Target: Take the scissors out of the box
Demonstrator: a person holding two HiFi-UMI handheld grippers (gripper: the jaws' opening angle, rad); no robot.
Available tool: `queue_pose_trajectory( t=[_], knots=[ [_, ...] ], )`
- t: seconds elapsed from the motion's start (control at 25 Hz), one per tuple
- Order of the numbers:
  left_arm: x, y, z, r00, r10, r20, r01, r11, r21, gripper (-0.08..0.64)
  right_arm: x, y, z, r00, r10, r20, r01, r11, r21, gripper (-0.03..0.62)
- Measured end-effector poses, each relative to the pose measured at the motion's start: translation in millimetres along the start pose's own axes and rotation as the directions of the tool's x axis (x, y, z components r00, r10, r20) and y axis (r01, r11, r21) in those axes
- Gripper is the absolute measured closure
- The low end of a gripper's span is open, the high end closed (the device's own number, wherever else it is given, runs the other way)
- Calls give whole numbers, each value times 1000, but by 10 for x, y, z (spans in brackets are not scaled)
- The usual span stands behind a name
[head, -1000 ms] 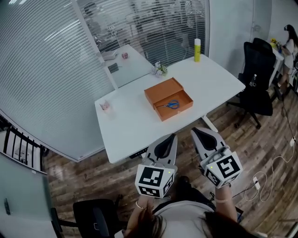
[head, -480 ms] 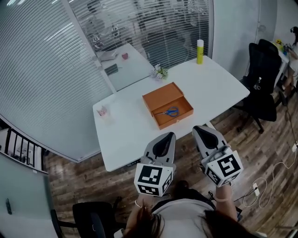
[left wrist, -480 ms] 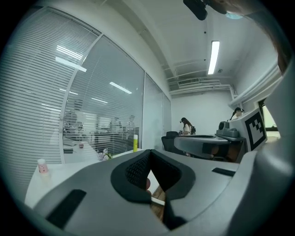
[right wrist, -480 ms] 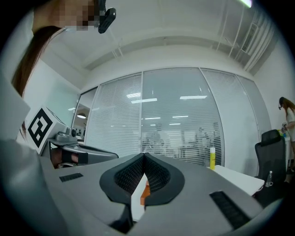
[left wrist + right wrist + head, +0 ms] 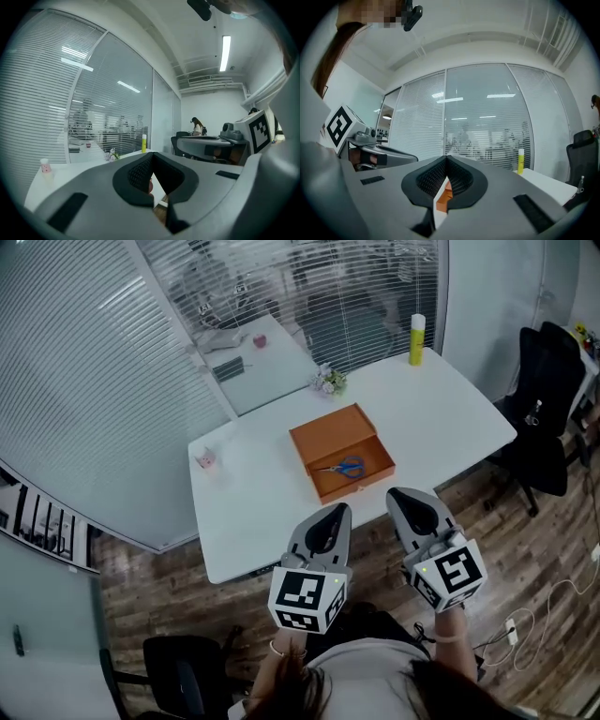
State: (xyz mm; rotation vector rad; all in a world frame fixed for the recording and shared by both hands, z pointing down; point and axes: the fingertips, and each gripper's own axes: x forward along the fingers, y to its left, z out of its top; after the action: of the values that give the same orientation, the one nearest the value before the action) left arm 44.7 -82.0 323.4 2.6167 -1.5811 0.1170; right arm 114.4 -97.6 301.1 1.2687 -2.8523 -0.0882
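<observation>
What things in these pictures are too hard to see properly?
- Scissors: head view, too small to tell if the blades are open.
- Box: hidden behind the right gripper in its own view, all but an orange sliver.
- Small pink thing: head view, too small to name.

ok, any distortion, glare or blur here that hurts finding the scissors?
Head view: fisheye bends the table edges, light even, scissors small but sharp in the box. Left gripper view: dark round vignette, ceiling light blown out, scissors not visible. Right gripper view: same vignette, lamp reflections on the glass wall, only an orange sliver of box shows.
</observation>
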Motion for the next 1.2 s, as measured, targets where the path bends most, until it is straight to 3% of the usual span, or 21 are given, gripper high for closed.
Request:
queue_pose_trajectory(
  t=[0.8, 1.2],
  knots=[
    [532, 487, -273, 998, -13, -54, 12, 1000, -8, 543, 753, -235, -371, 994, 47, -94, -55, 996, -75, 563],
    [847, 827, -359, 999, -10, -54, 8, 999, -51, 543, 1189, -410, -629, 980, 74, -184, -98, 987, -126, 547]
  ],
)
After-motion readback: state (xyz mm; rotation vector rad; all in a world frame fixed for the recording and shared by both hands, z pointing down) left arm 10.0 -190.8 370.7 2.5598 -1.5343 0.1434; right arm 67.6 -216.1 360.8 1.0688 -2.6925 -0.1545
